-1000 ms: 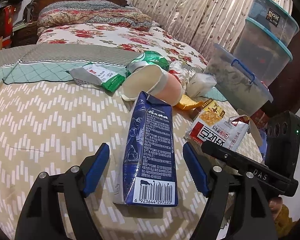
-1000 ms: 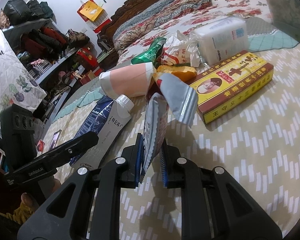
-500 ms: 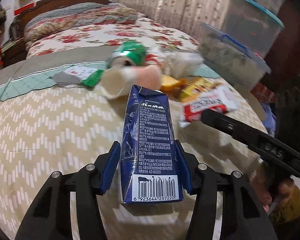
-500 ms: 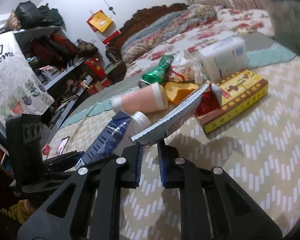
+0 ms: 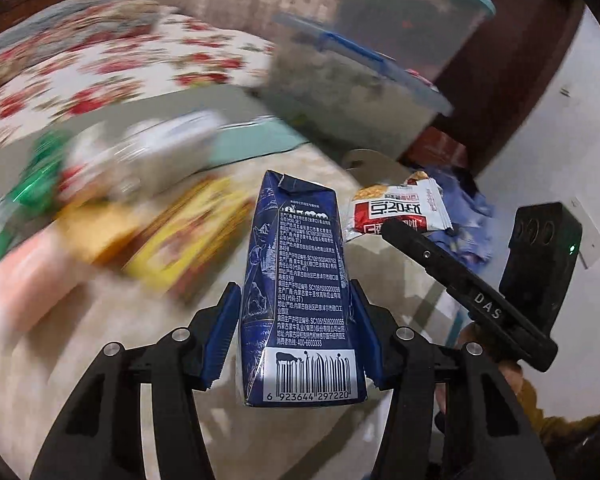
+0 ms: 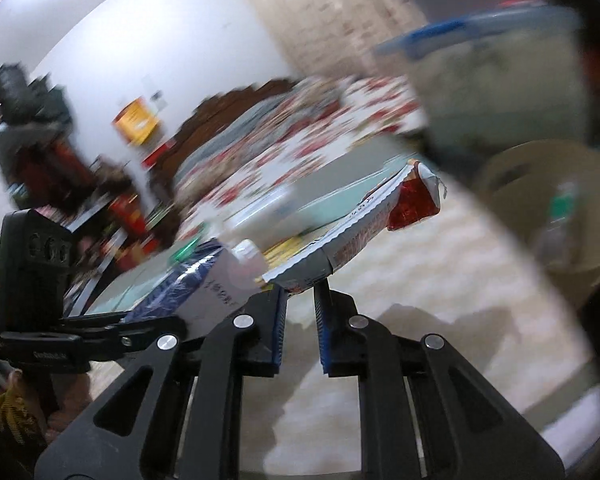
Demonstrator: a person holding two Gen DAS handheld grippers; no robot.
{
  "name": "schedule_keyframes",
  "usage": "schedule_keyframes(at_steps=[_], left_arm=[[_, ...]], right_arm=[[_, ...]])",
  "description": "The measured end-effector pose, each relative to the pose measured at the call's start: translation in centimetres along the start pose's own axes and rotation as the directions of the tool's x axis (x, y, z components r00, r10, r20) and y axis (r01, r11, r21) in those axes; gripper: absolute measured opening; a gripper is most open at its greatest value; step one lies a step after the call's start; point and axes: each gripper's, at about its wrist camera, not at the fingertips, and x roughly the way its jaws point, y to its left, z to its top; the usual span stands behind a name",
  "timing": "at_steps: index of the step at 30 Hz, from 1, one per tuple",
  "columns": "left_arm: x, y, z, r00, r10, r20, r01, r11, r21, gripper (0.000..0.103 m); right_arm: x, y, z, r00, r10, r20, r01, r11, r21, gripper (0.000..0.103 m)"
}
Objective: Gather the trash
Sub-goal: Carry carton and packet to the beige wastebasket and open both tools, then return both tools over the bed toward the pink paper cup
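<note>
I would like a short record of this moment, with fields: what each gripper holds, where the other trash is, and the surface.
left gripper: shut on the blue milk carton, barcode end toward the camera
right gripper: shut on the snack wrapper, pinched by one end
other trash: blurred pile on the bed cover, including a yellow box
beside the bed: tan bin, clear storage box

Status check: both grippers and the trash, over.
Left gripper shut on blue carton. Right gripper shut on snack wrapper. Both lifted off bed; path ahead blurred.
</note>
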Motion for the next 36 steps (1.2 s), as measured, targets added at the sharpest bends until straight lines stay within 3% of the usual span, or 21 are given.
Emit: schedule_keyframes(at_steps=[5,10,11,12,13,16,19,23,31,34,36], left_arm=[[6.6,-5.5,5.9,0.994,-0.092,-0.057,0.097,0.991,0.088,0.051],[12.7,-10.6,9.7,0.980,-0.148,-0.131,0.166,0.976,0.142,0.052],[13.7,-11.3,10.2,0.978,-0.150,-0.144,0.170,0.975,0.146,0.054],[14.8,-12.0,10.8,0.978,-0.139,-0.153,0.163,0.975,0.154,0.063],[15.6,-12.5,11.1,0.981,-0.122,-0.151,0.146,0.976,0.160,0.068],[16.9,-12.8,11.9,0.982,-0.104,-0.157,0.127,0.982,0.141,0.068],[15.2,-11.7,11.6,0.984,-0.122,-0.129,0.136,0.985,0.108,0.068],[11.1,-9.3,9.3,0.994,-0.073,-0.083,0.082,0.991,0.106,0.069],[1.4,-1.6,2.3,0.997,0.075,0.006,-0.075,0.996,0.041,0.070],[-3.0,2.4,0.0,0.976,0.201,0.082,-0.201,0.980,-0.016,0.072],[-6.0,5.9,-1.6,0.952,0.285,0.114,-0.275,0.956,-0.099,0.076]], right_arm=[[-2.1,-6.9,3.5,0.987,-0.152,0.057,0.148,0.987,0.066,0.016],[-1.5,-13.1,5.5,0.983,-0.180,-0.028,0.182,0.967,0.178,0.021],[-1.3,-14.4,5.6,0.986,-0.154,-0.059,0.163,0.963,0.214,0.036],[-1.2,-15.4,5.6,0.987,-0.140,-0.076,0.155,0.955,0.251,0.053],[-1.4,-15.9,5.5,0.987,-0.142,-0.073,0.156,0.950,0.270,0.083],[-2.2,-16.2,5.0,0.984,-0.176,-0.032,0.178,0.944,0.277,0.080],[-3.3,-16.5,4.8,0.985,-0.173,0.008,0.162,0.939,0.304,0.076],[-4.1,-15.3,4.4,0.989,-0.136,0.057,0.110,0.937,0.333,0.071],[0.1,-9.2,4.8,1.000,-0.004,-0.009,0.006,0.975,0.224,0.066],[2.8,-5.2,4.0,0.995,0.065,-0.079,-0.051,0.985,0.168,0.063],[4.1,-3.0,3.3,0.989,0.097,-0.116,-0.080,0.987,0.142,0.061]])
